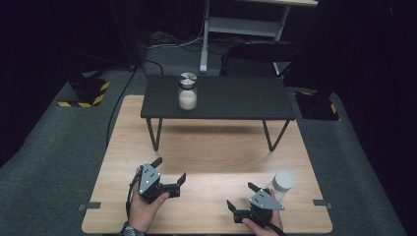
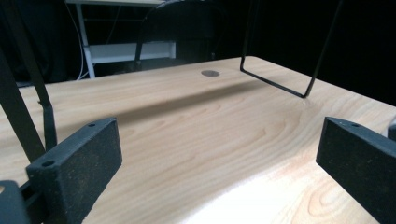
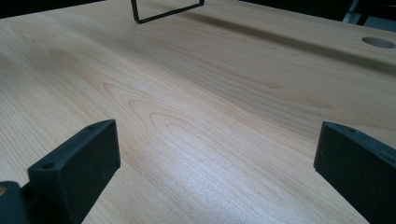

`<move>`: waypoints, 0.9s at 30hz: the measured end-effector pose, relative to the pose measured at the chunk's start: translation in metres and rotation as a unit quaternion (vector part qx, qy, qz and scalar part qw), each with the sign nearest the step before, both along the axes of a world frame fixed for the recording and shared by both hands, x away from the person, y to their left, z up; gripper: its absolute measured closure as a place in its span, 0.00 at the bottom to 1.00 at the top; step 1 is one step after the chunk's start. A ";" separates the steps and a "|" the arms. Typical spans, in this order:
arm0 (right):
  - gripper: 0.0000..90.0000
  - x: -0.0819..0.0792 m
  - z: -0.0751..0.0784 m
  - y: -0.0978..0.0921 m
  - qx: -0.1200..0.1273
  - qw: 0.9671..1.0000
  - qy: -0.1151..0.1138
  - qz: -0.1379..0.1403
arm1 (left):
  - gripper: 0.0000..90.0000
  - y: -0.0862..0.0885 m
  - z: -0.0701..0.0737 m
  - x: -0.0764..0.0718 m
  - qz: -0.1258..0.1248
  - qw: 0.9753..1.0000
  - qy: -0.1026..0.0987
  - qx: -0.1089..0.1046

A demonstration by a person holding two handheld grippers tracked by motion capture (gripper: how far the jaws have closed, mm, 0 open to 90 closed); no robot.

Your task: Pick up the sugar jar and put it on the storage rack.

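A glass jar [image 1: 187, 91] with a silver lid and white contents stands on a low black shelf [image 1: 231, 98] at the far side of the wooden table [image 1: 211, 152]. A white cylinder [image 1: 282, 183] stands near the table's front right, just beside my right gripper [image 1: 241, 195], whose jaws are open and hold nothing. My left gripper [image 1: 170, 169] is at the front left, open and pointing right. In the left gripper view the left gripper [image 2: 219, 163] has only bare wood between its jaws. The right gripper [image 3: 217, 163] likewise spans bare wood.
The shelf's thin black wire legs [image 2: 280, 84] stand on the table ahead of the left gripper, and one leg [image 3: 163, 14] lies far ahead of the right gripper. A round grey grommet [image 2: 210, 73] sits in the tabletop. A dark chair [image 1: 255, 54] stands beyond the table.
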State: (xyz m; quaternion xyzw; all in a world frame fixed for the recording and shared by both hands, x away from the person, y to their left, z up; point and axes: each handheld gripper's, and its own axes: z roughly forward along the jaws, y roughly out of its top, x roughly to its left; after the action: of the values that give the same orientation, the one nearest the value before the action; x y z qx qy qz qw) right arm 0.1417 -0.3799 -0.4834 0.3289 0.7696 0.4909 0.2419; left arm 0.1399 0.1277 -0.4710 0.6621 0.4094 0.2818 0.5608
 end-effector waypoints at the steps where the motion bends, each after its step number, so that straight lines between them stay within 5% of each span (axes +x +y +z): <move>1: 0.00 0.000 0.000 0.000 0.000 1.000 0.000 0.000 | 0.00 0.000 -0.001 -0.001 -0.001 1.000 0.001 0.001; 15: 0.00 -0.001 0.000 0.002 -0.002 1.000 -0.001 0.002 | 0.00 0.001 -0.013 -0.017 -0.015 0.999 0.032 0.018; 27: 0.00 -0.002 0.000 0.004 -0.004 1.000 -0.003 0.003 | 0.00 0.000 -0.019 -0.026 -0.022 0.997 0.051 0.055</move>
State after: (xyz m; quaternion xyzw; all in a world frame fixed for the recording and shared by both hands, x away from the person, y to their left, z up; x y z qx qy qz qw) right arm 0.1398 -0.3759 -0.4834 0.3242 0.7718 0.4895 0.2442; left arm 0.1142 0.1278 -0.4901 0.7145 0.4067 0.2567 0.5081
